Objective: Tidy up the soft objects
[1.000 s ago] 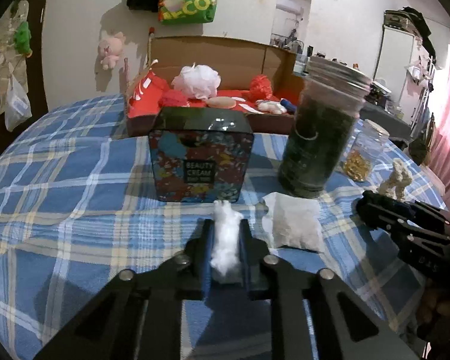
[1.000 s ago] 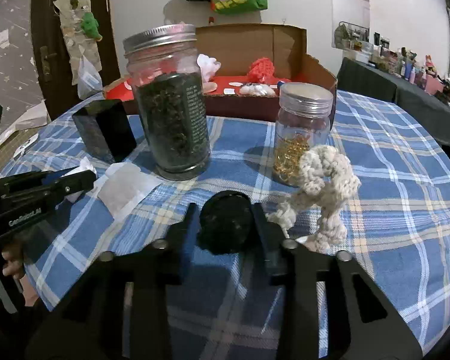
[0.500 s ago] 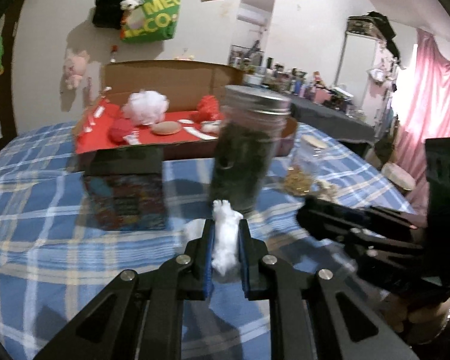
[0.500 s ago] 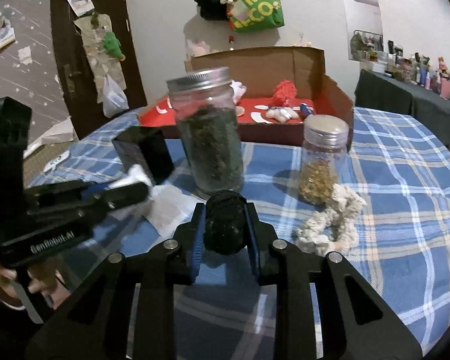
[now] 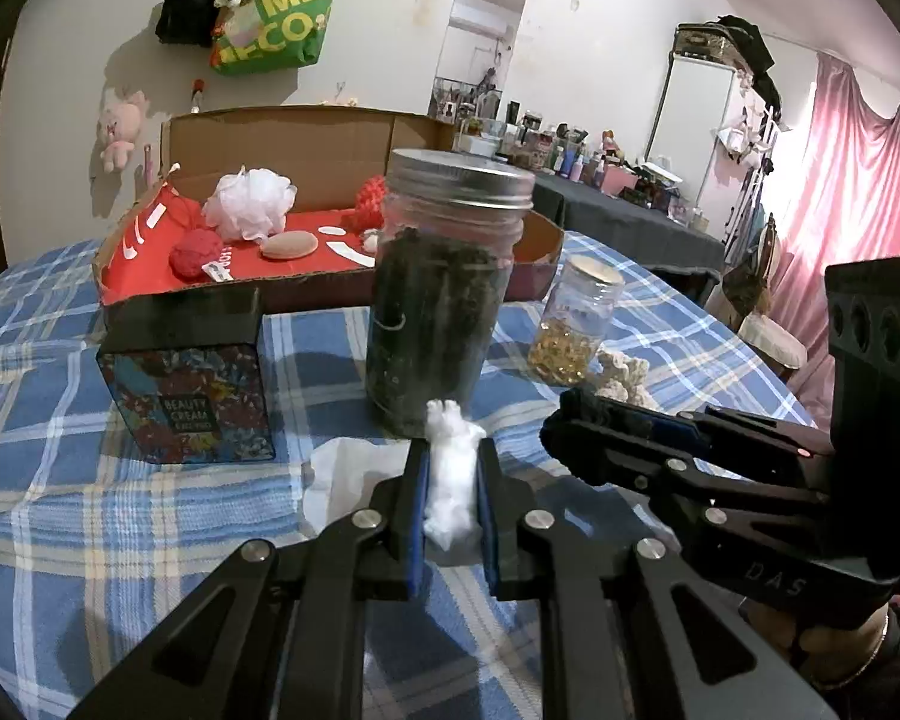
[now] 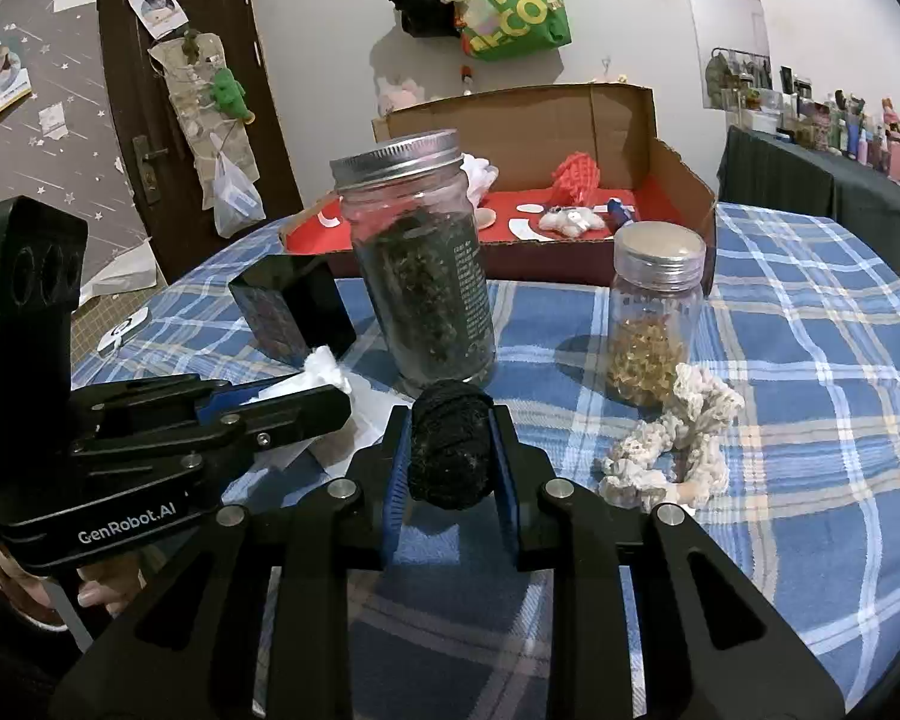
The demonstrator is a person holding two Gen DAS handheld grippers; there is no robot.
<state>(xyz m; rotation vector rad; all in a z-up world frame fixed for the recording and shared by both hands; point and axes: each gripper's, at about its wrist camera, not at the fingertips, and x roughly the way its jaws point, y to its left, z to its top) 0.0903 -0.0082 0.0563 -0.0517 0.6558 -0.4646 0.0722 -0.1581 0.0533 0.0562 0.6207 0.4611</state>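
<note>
Jaws both clenched: left gripper (image 5: 453, 483) pinches a cotton wad (image 5: 450, 474), right gripper (image 6: 450, 450) squeezes a black pompom (image 6: 450, 444), both held above the cloth (image 6: 810, 300). Risks, imo: tall jar (image 6: 417, 264) stands btwn them and the box (image 6: 678, 180), so a low carry could knock it over; wad's grip is thin, may slip out; grippers sit close and could bump each other.

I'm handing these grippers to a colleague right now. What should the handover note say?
Left gripper: shut on a white cotton tuft.
Right gripper: shut on a black knitted ball.
Cardboard box behind the jars already holds a white pouf, a red ball and other soft bits.
On the cloth: a cream rope knot and white tissue.
Left: put both held pieces away, then collect the rest.
</note>
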